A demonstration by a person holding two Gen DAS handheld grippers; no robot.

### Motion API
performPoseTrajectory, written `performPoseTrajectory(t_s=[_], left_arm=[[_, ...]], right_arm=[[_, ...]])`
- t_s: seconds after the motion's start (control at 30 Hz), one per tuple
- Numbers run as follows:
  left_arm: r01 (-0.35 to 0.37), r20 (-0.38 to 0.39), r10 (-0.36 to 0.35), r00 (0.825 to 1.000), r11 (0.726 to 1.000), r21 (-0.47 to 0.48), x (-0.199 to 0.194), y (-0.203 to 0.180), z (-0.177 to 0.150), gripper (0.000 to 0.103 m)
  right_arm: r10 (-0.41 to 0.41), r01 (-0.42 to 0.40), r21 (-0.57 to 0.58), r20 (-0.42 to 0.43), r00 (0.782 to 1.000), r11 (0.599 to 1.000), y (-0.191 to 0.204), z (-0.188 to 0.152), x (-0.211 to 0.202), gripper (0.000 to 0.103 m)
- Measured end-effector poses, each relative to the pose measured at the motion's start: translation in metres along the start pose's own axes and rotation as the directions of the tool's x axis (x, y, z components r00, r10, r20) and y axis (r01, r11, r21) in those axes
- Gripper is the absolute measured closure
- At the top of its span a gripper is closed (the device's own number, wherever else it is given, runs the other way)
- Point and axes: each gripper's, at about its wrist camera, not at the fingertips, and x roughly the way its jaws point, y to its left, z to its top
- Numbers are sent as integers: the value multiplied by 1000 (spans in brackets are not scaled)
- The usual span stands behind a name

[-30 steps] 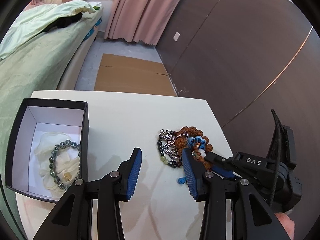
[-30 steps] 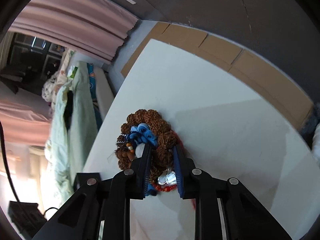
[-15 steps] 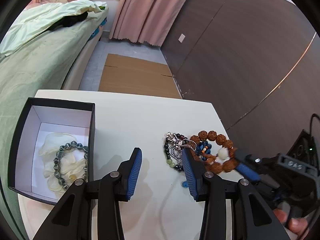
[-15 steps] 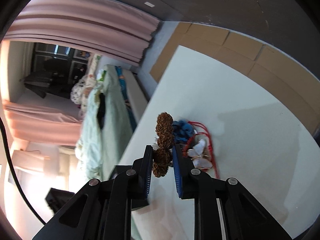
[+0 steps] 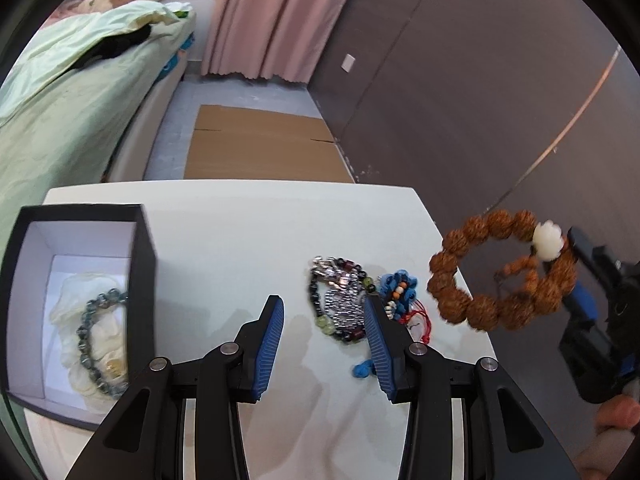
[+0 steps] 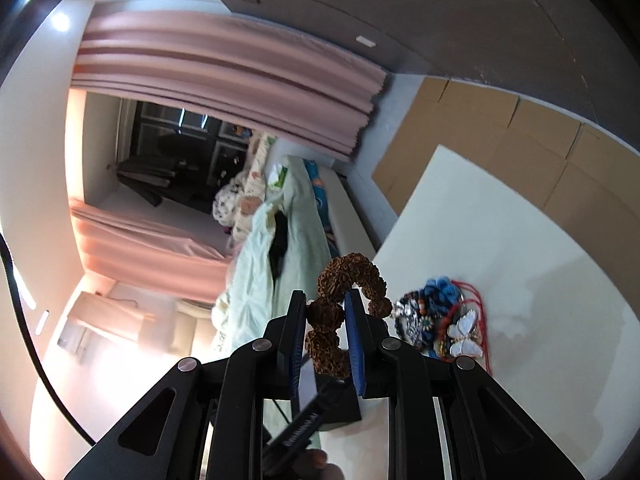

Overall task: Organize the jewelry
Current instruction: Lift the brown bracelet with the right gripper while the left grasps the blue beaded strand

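Right tool (image 6: 324, 320) clamps the brown bead bracelet (image 5: 505, 275) aloft, right of our open left tool (image 5: 324, 338); we judge it light, floppy, best pinched across beads.

Only one piece of writing was found: a short line of pale lettering printed on a black part (image 6: 308, 424) seen just beneath the fingers of the right gripper (image 6: 325, 300), on the near side of the brown bead bracelet (image 6: 352, 272) clamped there. The line was seen tilted and partly upside down in the right wrist view, and its letters were too blurred and small to be read. Nothing legible was made out ahead of or beside the left gripper (image 5: 323, 316).
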Motion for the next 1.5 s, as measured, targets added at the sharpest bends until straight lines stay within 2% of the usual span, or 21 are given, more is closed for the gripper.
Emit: performPoseTrajectory(t_s=[0.2, 0.3, 0.37, 0.67, 0.97, 1.13, 1.2, 1.3, 1.5], left_arm=[[47, -34, -46, 998, 998, 36, 20, -18, -1, 60], [76, -54, -72, 996, 994, 74, 28, -30, 3, 70], [78, -63, -71, 995, 990, 114, 32, -38, 3, 70], [26, -127, -1, 992, 980, 196, 59, -52, 0, 71], [-44, -119, 84, 989, 952, 304, 66, -71, -3, 71], [-66, -118, 114, 986, 934, 350, 68, -76, -2, 94], [-95, -107, 142, 984, 928, 361, 65, -75, -2, 94], [-71, -107, 108, 988, 949, 307, 56, -64, 2, 94], [-58, -57, 74, 996, 970, 236, 21, -48, 15, 94]], right_arm=[[-103, 101, 30, 63, 993, 994, -12, 9, -17, 82], [-199, 195, 57, 73, 977, 979, -22, 16, -18, 82], [-229, 222, 91, 75, 971, 971, -30, 21, -20, 82], [-236, 226, 134, 67, 970, 965, -37, 24, -24, 82], [-242, 232, 155, 46, 969, 960, -44, 24, -27, 82], [-233, 226, 160, 28, 972, 961, -43, 22, -24, 82], [-232, 225, 159, 26, 972, 961, -44, 21, -25, 82], [-226, 219, 154, 25, 974, 963, -42, 21, -25, 82], [-196, 191, 136, 19, 980, 972, -37, 17, -24, 82]])
